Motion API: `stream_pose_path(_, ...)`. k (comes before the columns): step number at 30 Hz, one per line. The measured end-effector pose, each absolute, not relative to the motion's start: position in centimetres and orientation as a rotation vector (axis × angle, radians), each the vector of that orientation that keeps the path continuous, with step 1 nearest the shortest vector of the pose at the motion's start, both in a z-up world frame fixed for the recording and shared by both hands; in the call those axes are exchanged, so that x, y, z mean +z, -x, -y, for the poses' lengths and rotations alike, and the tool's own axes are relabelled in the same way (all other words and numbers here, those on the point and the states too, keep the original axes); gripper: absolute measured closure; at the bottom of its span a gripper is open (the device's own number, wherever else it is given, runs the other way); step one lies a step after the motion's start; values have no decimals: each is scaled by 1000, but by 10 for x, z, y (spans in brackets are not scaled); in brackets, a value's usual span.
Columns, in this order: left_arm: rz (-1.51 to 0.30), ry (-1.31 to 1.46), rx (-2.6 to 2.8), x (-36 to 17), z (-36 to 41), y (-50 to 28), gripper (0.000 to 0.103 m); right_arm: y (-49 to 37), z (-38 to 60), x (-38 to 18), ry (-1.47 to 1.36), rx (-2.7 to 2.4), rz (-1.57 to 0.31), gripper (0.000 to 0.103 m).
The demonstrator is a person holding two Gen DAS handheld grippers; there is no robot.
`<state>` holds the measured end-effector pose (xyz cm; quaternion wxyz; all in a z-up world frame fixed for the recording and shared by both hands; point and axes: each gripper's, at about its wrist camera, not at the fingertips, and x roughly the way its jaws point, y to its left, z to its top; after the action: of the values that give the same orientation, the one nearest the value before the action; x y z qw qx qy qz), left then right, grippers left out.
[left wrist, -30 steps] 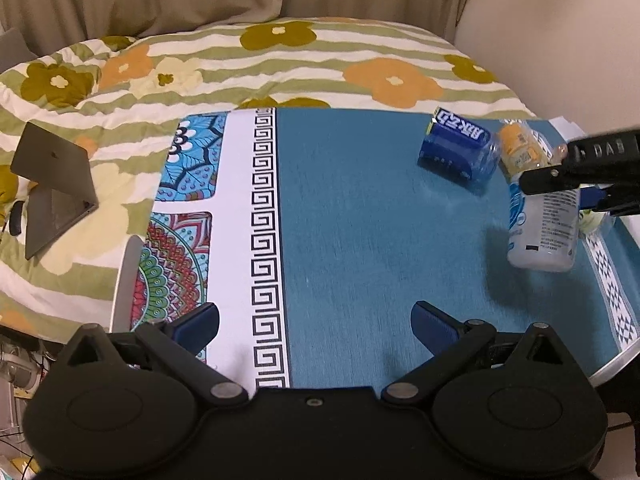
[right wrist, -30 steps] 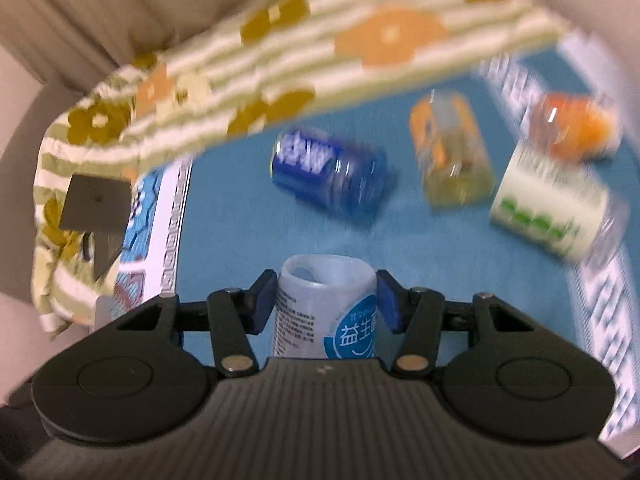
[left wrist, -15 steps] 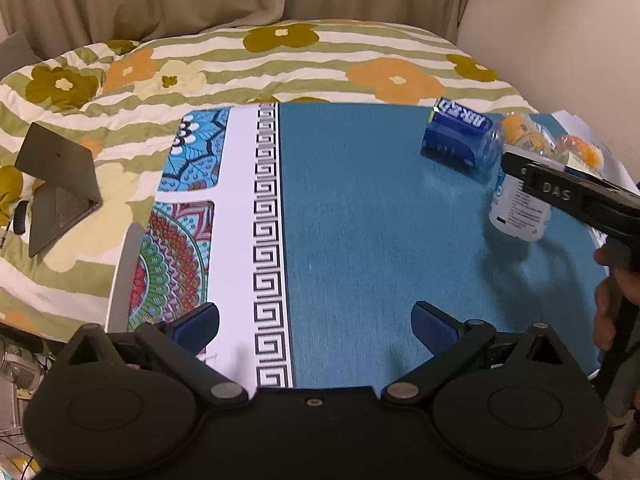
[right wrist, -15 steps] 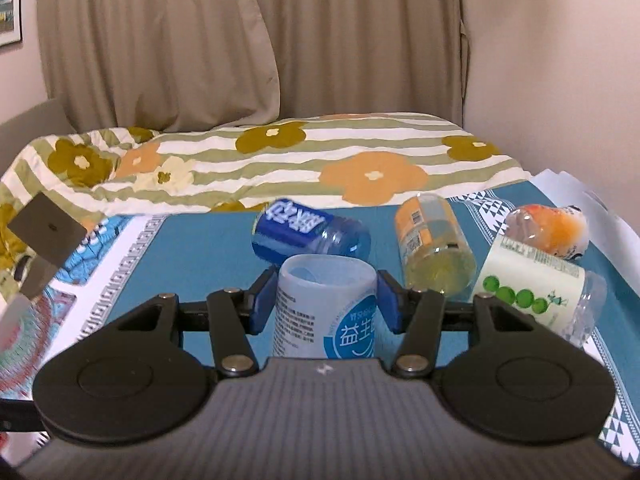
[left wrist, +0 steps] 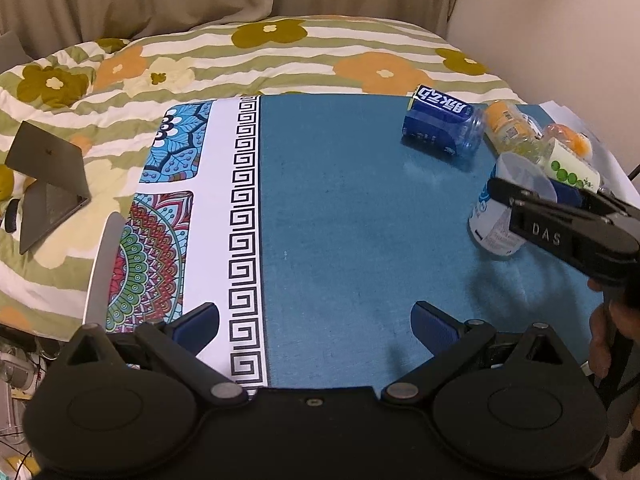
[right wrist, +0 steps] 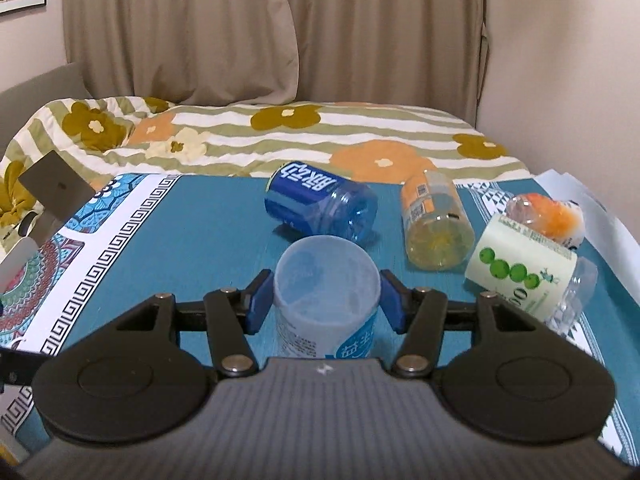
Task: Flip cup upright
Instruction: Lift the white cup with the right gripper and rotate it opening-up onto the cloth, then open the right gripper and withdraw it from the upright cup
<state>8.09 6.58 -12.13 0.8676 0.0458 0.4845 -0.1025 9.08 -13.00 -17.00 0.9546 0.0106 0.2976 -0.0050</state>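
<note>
A white plastic cup (right wrist: 326, 304) with a blue printed label stands upright, mouth up, on the teal tablecloth (right wrist: 200, 248). My right gripper (right wrist: 326, 300) straddles it; its blue pads (right wrist: 256, 304) stand a small way off the cup's sides, so it is open. In the left wrist view the same cup (left wrist: 498, 220) sits at the right, with the right gripper (left wrist: 556, 216) around it. My left gripper (left wrist: 316, 322) is open and empty, low over the cloth near the table's front edge.
Several cups lie on their sides behind the upright one: a blue one (right wrist: 320, 204), a yellow-orange one (right wrist: 436, 226), a white one with green dots (right wrist: 528, 268) and an orange one (right wrist: 548, 216). A flowered bed (right wrist: 280, 132) lies beyond the table. A laptop (left wrist: 48, 176) rests on it.
My right gripper swung the cup upright, set it on the cloth and opened off its sides. The left gripper has stayed still and open.
</note>
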Motion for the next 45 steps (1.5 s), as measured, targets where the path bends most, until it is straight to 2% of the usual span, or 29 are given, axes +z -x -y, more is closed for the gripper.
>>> stream_pose_path(5, -1013, -91, -211, -120, -63, -80, 0, -87, 130, -170, -15, 1, -618, 32)
stream_pose_path(11, -1011, -85, -200, -119, -61, -78, 0, -85, 131, -168, -24, 14, -628, 26)
stream_pose_path(14, -1008, -81, -193, -117, -61, -76, 0, -83, 132, -165, -21, 16, -617, 0)
stream_pose_path(26, -943, -71, -153, -82, -47, -57, 0, -69, 158, -119, -56, 41, -669, 0)
stream_pose_path(36, -875, -61, -99, -29, -31, -27, 0, -33, 200, -54, -55, 15, -861, 0)
stream_pose_path(45, -884, -107, -70, -24, -11, -1, 0, 0, 227, -47, -50, -44, -964, 0)
